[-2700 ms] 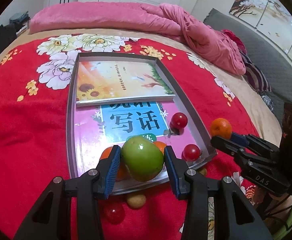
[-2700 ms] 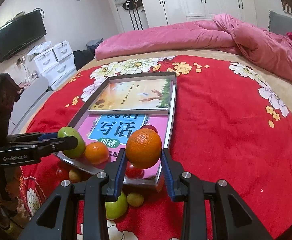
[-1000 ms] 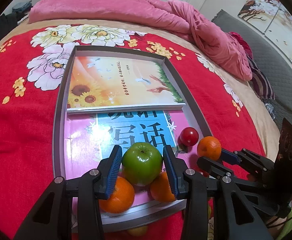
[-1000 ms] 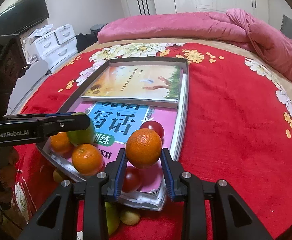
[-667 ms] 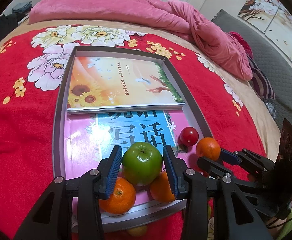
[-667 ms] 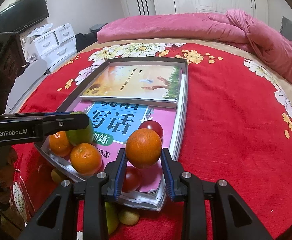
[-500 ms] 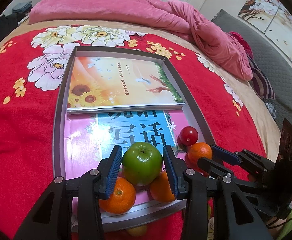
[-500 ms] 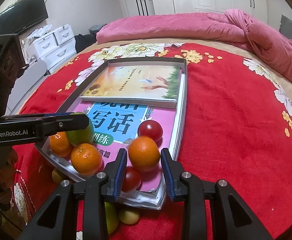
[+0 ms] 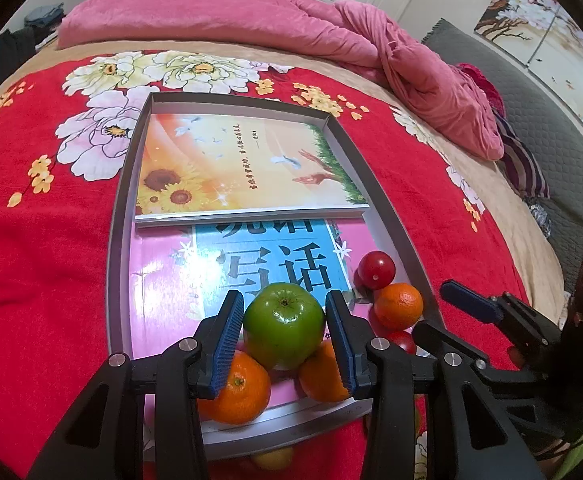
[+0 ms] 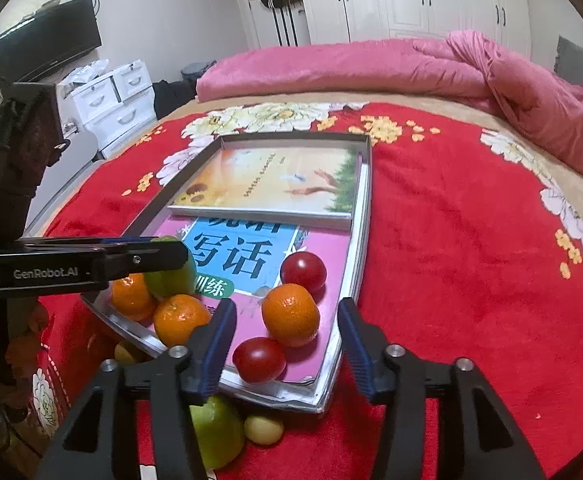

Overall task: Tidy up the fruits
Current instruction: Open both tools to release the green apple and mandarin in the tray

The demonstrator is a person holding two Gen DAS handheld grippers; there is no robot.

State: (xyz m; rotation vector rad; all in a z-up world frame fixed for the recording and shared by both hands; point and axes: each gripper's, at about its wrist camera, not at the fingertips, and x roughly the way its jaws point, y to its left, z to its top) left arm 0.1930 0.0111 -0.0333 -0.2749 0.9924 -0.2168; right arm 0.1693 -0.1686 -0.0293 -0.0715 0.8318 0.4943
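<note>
In the left wrist view my left gripper [image 9: 282,307] is shut on a green apple [image 9: 283,332], held over two oranges [image 9: 237,388] [image 9: 319,376] at the near end of the grey tray [image 9: 387,216]. In the right wrist view my right gripper [image 10: 287,314] has its jaws opening. An orange [image 10: 290,315] lies on the tray's pink book between them, and the pads stand clear of it. One red tomato [image 10: 303,272] sits just beyond it, another [image 10: 258,359] just in front. The left gripper [image 10: 171,254] and its apple [image 10: 171,278] show at the left.
Two books [image 9: 243,168] [image 9: 171,276] cover the tray floor. On the red floral blanket [image 10: 451,280] below the tray's near edge lie a second green apple [image 10: 217,432] and a small yellow fruit [image 10: 263,428]. A pink duvet [image 9: 251,20] lies beyond; white drawers [image 10: 111,104] stand at the left.
My right gripper lowered the orange onto the tray and its jaws spread off it; the orange now rests beside the tomatoes. The left gripper stayed still with the apple.
</note>
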